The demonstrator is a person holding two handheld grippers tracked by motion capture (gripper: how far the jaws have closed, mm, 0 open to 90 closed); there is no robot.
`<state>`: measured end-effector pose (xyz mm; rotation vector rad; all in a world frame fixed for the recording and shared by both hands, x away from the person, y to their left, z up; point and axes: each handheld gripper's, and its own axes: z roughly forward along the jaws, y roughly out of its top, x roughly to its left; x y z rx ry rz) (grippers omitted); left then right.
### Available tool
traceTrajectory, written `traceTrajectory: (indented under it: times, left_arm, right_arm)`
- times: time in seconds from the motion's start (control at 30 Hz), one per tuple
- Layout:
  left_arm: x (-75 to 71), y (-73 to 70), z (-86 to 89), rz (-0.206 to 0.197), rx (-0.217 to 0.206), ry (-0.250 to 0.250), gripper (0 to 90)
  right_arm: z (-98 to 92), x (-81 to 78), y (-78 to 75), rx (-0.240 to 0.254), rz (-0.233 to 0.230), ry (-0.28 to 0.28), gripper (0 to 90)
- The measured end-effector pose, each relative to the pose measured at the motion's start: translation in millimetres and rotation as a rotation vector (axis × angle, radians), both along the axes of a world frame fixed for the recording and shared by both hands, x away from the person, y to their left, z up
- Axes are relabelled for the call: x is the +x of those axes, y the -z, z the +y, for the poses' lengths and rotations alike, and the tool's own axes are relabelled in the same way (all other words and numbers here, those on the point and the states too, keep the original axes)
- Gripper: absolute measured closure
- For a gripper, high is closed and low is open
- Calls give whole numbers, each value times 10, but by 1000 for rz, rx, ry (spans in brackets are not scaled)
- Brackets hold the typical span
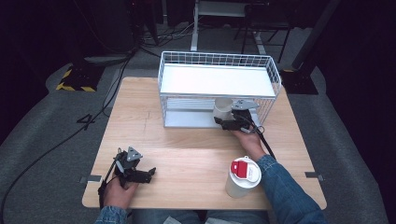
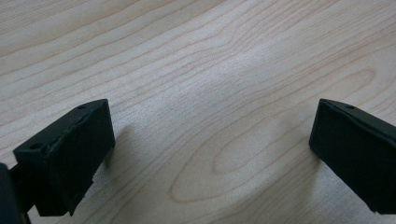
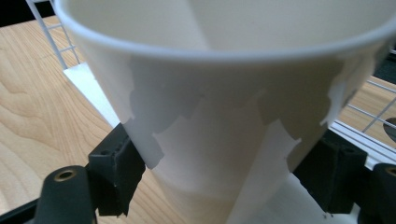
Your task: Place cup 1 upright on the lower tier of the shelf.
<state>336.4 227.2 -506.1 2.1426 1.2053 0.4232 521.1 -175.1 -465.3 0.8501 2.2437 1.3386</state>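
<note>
My right gripper [image 1: 227, 122] has its jaws pinched against both sides of a white paper cup [image 3: 219, 135] — upright, open mouth up — and I hold it at the front opening of the white wire rack [image 1: 218, 63], at the lower shelf, under the rack's white upper shelf. My left gripper [image 1: 140, 173] rests low over the wooden table [image 2: 224, 70] near its front left corner, jaws spread wide with nothing but bare wood between them. A white tub with a red lid piece [image 1: 243, 176] stands by my right forearm — well apart from the cup.
</note>
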Motion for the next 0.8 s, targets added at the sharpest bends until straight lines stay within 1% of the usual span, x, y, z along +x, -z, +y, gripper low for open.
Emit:
traceTrajectory:
  times: [0.13,0.27,0.3,0.33,0.37,0.53,0.63,0.73,0.8]
  left_arm:
    - [0,0,0,-1,0,0,6]
    - [1,0,0,-1,0,0,6]
    - [1,0,0,0,0,0,6]
    - [0,0,0,0,0,0,6]
    - [0,0,0,0,0,0,6]
    - [0,0,-1,0,0,0,6]
    - [0,0,0,-1,0,0,6]
    - [0,0,0,0,1,0,6]
    - [0,0,0,0,0,0,6]
  right_arm:
    - [41,47,40,-23,-10,17,233]
    - [43,75,56,-25,-9,33,233]
    - [37,93,61,-24,0,46,233]
    - [37,93,61,-24,0,46,233]
    - [35,118,70,-25,4,59,232]
    - [49,137,79,-30,4,62,232]
    - [58,149,84,-26,7,65,232]
    - [56,170,91,-19,19,90,231]
    - [54,184,97,-11,26,95,231]
